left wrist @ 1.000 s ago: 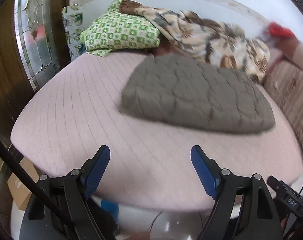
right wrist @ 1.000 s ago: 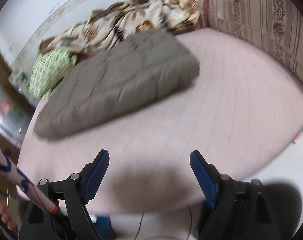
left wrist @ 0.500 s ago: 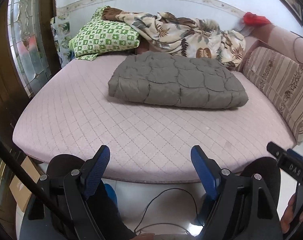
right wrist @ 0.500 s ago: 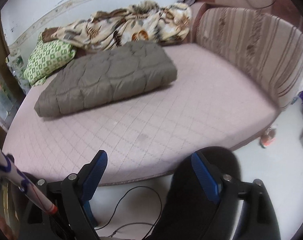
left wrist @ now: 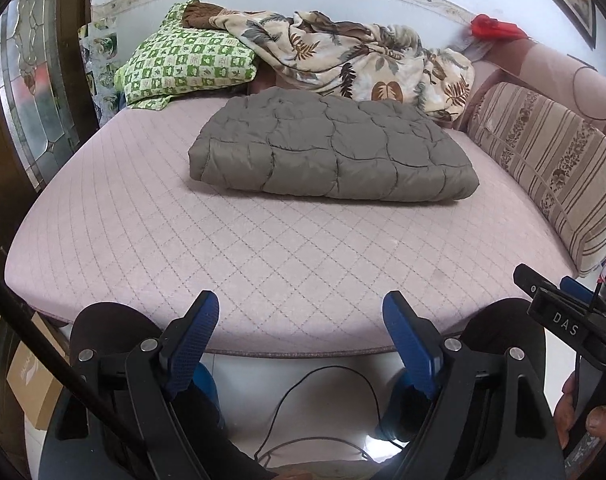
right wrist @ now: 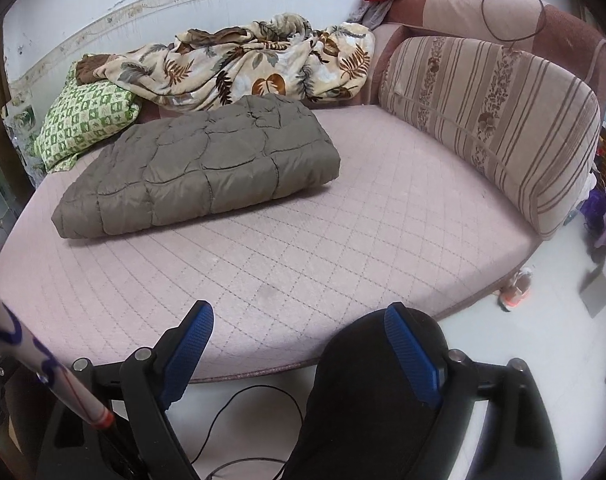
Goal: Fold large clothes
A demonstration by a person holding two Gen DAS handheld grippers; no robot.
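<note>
The grey quilted jacket (left wrist: pixel 335 148) lies folded into a thick block on the pink mattress (left wrist: pixel 263 256), toward its far side, just in front of the leaf-print blanket (left wrist: pixel 355 56) and right of the green pillow (left wrist: pixel 187 66). In the right wrist view the jacket (right wrist: pixel 199 168) sits left of centre, well apart from the striped cushion (right wrist: pixel 491 120) at the right end of the bed.

The left gripper (left wrist: pixel 303 336) hangs over the near edge of the mattress with its 2 blue fingers (left wrist: pixel 193 344) spread wide and nothing between them. The right gripper (right wrist: pixel 299 344) is likewise spread wide and empty, one finger (right wrist: pixel 409 352) in front of the person's dark knee (right wrist: pixel 375 392). A black cable (left wrist: pixel 327 400) trails on the white floor below.

Against 1 second ago, both cameras have pulled back from the bed: the jacket then filled more of each view and was blurred with motion, and the mattress edge lay lower in the frame. Half a second ago the view was already close to this one; since then the jacket has not shifted on the mattress, and both grippers have kept the same wide spread. The images are now sharp.
</note>
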